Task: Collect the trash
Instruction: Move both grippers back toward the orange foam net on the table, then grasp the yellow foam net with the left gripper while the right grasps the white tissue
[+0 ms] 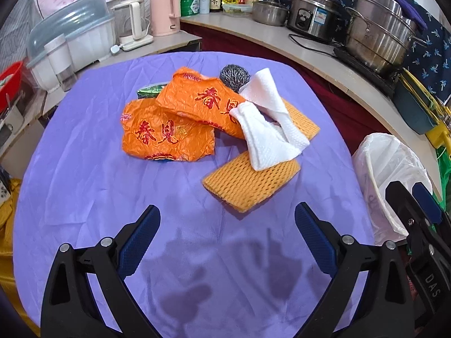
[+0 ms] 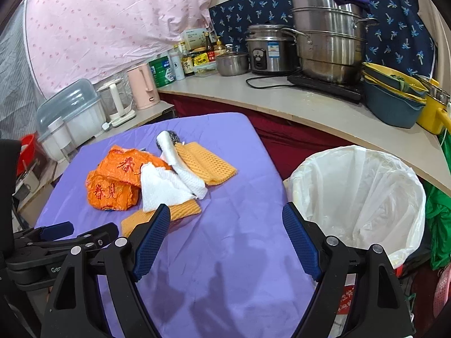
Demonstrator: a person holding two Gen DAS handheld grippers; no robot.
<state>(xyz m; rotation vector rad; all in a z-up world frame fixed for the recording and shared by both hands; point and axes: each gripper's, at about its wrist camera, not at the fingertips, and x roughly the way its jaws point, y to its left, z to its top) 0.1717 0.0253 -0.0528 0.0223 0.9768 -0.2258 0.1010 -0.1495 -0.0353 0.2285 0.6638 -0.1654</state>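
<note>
**Trash pile untouched, both grippers empty**

We see the trash heaped mid-counter: two orange wrappers (image 1: pixel 169 129), a white paper towel (image 1: pixel 267 129) draped over them, two orange foam nets (image 1: pixel 251 183), w/ a steel scourer (image 1: pixel 234 76) at 12 o'clock of the pile and a green packet (image 1: pixel 149 91) peeking out at 11. All sit on the purple-clothed counter (image 1: pixel 98 197). The bin (image 2: pixel 358 197), lined w/ a white bag, stands off the counter edge at approx. 3 o'clock of the pile, well apart from it.

Left gripper (image 1: pixel 227 233) hovers at 6 o'clock of the pile, jaws wide apart, nothing between. Right gripper (image 2: pixel 225 233) likewise: jaws apart, empty, aimed btwn pile and bin.

We judge this the start: nothing collected yet, bin looks empty as far as visible. Next move prob. calls for closing in on the nearest foam net or the towel on top, pinching it, then swinging to the bin at 3. Thin, floppy items: a low, flat pinch needed.

Hard to tell: what's under the wrappers (a bit of blue shows at the lower edge), the green packet is mostly hidden, bin bottom not visible.
</note>
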